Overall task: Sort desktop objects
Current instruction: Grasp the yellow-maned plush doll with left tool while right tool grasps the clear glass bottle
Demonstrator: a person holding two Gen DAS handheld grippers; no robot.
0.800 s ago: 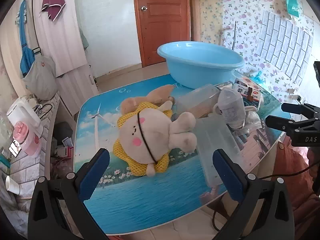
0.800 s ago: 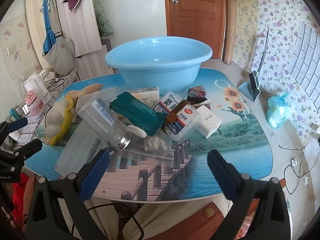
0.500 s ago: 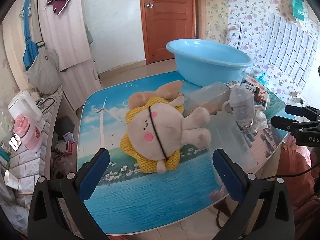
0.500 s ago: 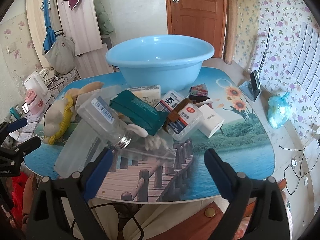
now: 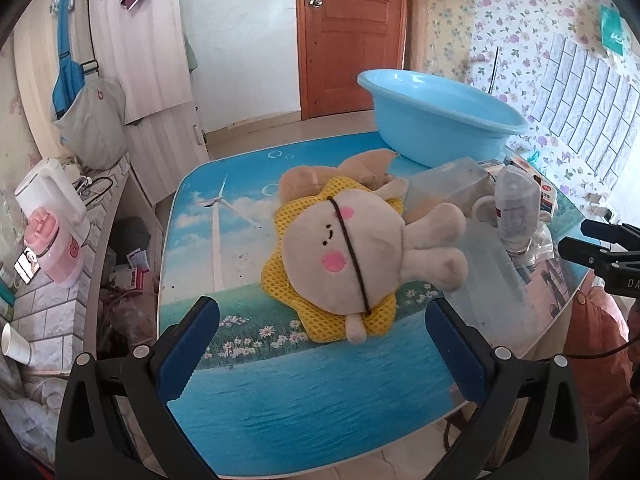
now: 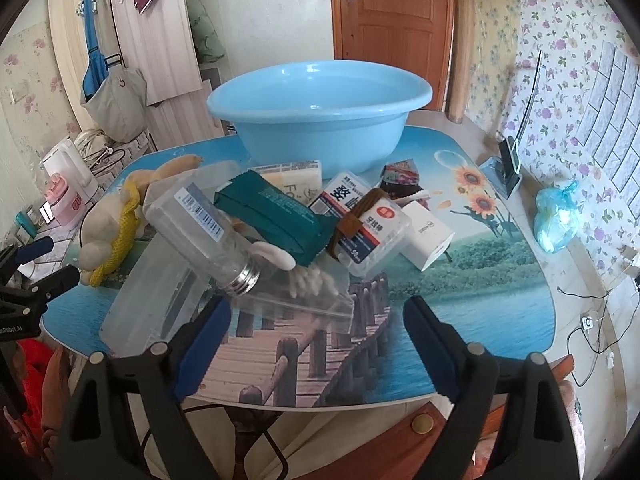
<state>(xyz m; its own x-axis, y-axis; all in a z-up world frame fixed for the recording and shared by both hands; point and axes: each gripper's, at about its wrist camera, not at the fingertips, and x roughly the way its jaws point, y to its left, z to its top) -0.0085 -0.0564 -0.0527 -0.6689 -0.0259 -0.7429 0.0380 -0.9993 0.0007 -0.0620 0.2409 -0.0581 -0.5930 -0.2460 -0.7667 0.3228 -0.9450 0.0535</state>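
Lying just ahead of left fingers (image 5: 322, 344): plush toy (image 5: 352, 256) | both fingers wide, empty

"DA" on black gripper (image 5: 600, 258), "nRobot.AI" on black gripper (image 6: 24, 304), "50" on white box (image 6: 372, 236)

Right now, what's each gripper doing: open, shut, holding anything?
Left gripper: open, empty, facing the cream plush toy in yellow mesh.
Right gripper: open, empty, before the clear glass jar.
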